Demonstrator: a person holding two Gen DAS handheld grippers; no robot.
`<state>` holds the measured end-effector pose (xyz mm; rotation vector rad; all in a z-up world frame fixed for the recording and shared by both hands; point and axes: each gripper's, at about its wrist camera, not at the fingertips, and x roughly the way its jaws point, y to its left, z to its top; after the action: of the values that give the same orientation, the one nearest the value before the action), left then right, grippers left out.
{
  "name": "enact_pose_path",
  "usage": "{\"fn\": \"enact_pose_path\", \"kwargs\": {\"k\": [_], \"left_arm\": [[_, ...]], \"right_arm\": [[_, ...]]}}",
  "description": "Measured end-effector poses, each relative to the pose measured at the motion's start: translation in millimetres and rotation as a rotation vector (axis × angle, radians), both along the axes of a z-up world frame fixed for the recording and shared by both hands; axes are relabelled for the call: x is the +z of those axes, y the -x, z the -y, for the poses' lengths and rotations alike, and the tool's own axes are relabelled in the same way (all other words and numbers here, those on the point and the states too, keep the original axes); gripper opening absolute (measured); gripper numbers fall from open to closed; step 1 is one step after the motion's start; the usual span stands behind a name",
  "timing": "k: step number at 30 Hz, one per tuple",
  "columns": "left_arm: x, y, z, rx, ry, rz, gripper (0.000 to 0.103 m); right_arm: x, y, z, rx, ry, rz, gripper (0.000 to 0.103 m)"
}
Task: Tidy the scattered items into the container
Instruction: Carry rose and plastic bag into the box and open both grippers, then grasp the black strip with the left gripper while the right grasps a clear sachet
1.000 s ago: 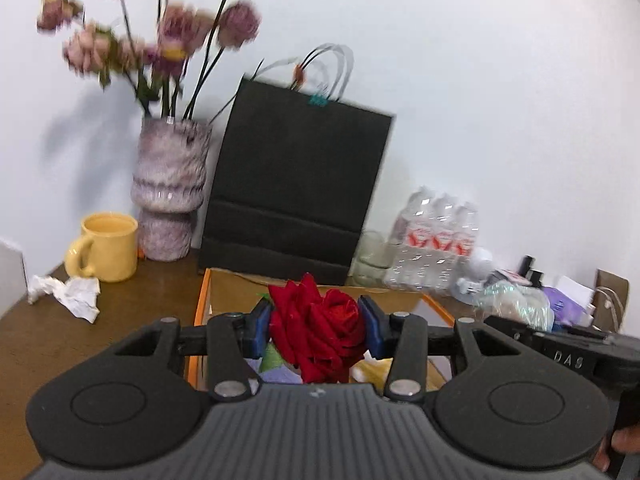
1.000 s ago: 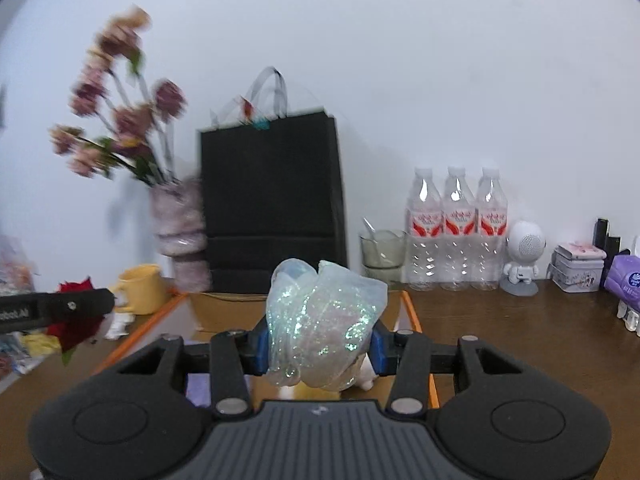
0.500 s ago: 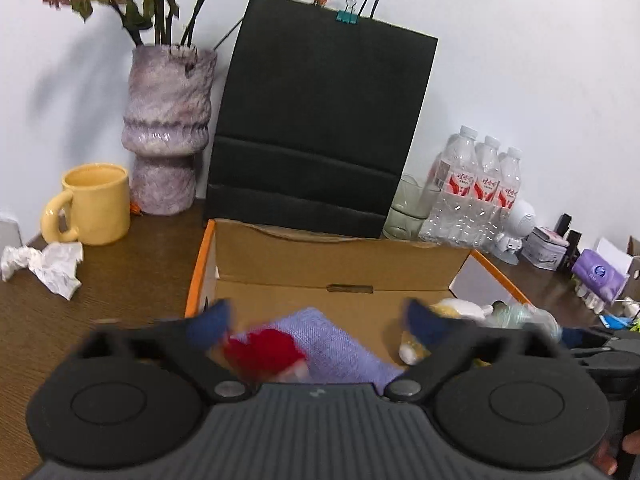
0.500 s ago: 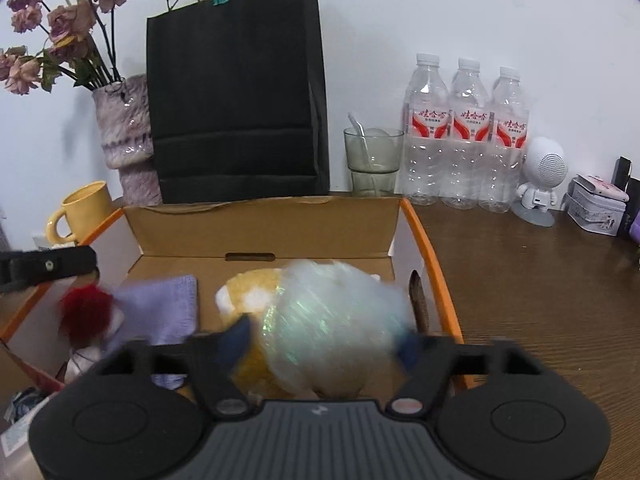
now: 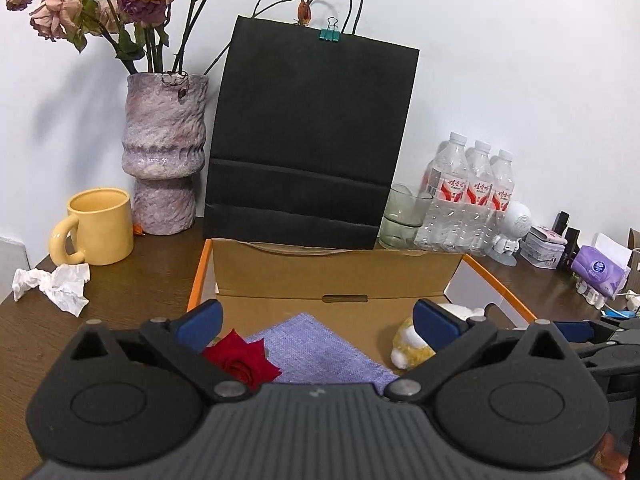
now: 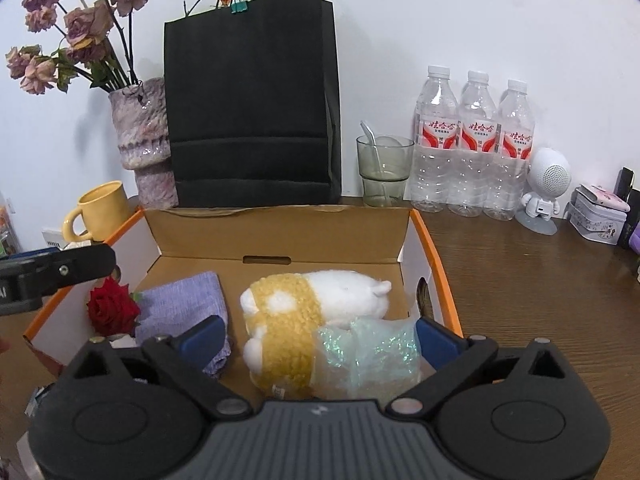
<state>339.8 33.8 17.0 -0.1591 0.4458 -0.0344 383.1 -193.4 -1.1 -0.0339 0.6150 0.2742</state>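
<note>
Brown tabletop (image 6: 520,280) is carrying the cardboard box (image 6: 280,236), where the light, crushable glitter bag (image 6: 368,354) is lying, best pinched mid-body, between right tongs (image 6: 320,336) opening; left tongs (image 5: 320,316) are gaping wide, empty.

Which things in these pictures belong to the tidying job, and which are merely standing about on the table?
Part of the job: cardboard box, red rose, purple cloth, plush toy, iridescent bag, possibly the crumpled tissue.

Just standing about: black paper bag, vase, yellow mug, glass, water bottles.
</note>
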Motion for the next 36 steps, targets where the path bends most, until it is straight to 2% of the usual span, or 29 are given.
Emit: {"fn": "enact_pose_path", "kwargs": {"k": [5, 8, 12, 18, 21, 24, 30, 36], "left_arm": [[11, 10, 1, 0.002, -0.001, 0.012, 0.103], [32, 38, -2, -0.007, 0.022, 0.106, 0.103], [53, 74, -4, -0.036, 0.033, 0.192, 0.103], [56, 127, -5, -0.055, -0.037, 0.229, 0.103], [41, 152, -10, -0.052, -0.082, 0.191, 0.103], [19, 176, -17, -0.052, -0.101, 0.112, 0.103], [-20, 210, -28, -0.022, -0.066, -0.041, 0.103], [-44, 233, -29, -0.014, -0.055, -0.13, 0.103]], "right_arm": [[10, 8, 0, 0.0, 0.012, 0.017, 0.101], [29, 26, 5, 0.012, -0.004, 0.072, 0.101], [52, 64, 13, 0.027, -0.02, 0.169, 0.103], [53, 122, 22, 0.059, 0.01, 0.217, 0.103], [41, 145, 31, 0.057, 0.036, 0.195, 0.103], [25, 166, 43, 0.032, 0.08, 0.162, 0.103], [-16, 197, 69, -0.024, 0.097, 0.078, 0.103], [-46, 203, 84, -0.063, 0.093, 0.013, 0.099]]}}
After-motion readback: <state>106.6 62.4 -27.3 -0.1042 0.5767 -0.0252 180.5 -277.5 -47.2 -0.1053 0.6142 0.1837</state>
